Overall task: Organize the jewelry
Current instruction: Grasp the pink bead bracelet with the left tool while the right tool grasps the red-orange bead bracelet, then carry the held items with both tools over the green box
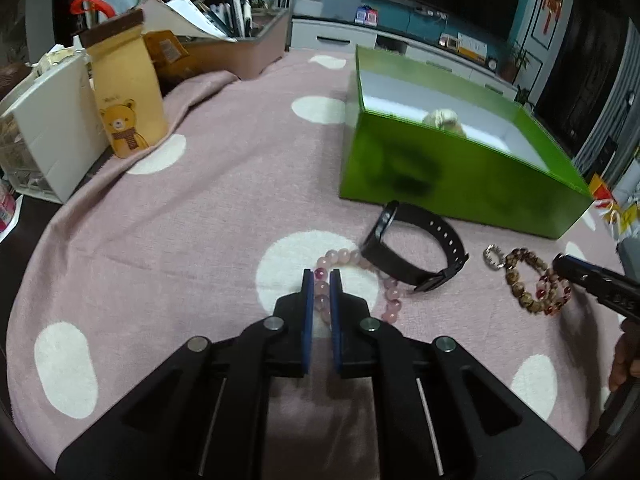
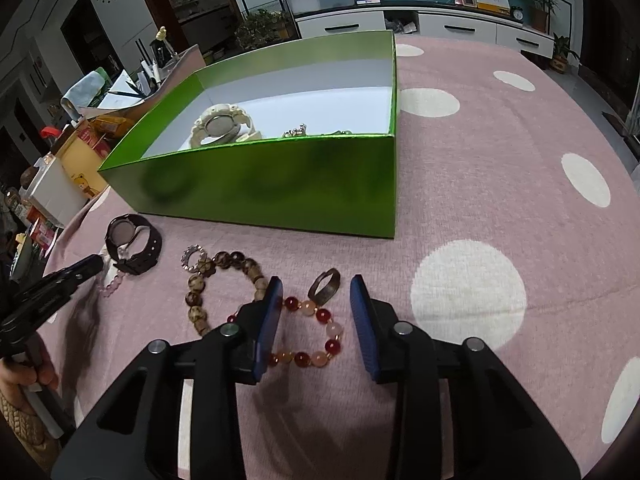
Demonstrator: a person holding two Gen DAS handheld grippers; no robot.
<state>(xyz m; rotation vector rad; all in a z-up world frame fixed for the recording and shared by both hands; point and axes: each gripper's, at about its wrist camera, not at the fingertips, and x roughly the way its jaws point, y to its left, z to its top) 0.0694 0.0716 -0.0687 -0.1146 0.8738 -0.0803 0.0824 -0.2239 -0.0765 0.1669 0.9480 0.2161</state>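
Note:
My left gripper (image 1: 321, 278) is shut on a pink bead bracelet (image 1: 390, 294) that lies on the pink dotted cloth. A black watch (image 1: 414, 248) lies just right of it. My right gripper (image 2: 316, 290) is open over a red and pale bead bracelet (image 2: 320, 336), with a dark ring (image 2: 325, 281) between its fingertips. A brown bead bracelet (image 2: 200, 300) and a small silver ring (image 2: 192, 258) lie to the left. The green box (image 2: 280, 184) stands behind and holds a cream watch (image 2: 220, 126) and small pieces.
A bear-print paper bag (image 1: 124, 92), a white organiser (image 1: 48, 128) and a tray of papers and pens (image 1: 232, 48) stand at the table's far left. The pink cloth (image 2: 500, 160) stretches right of the box. A TV cabinet stands beyond the table.

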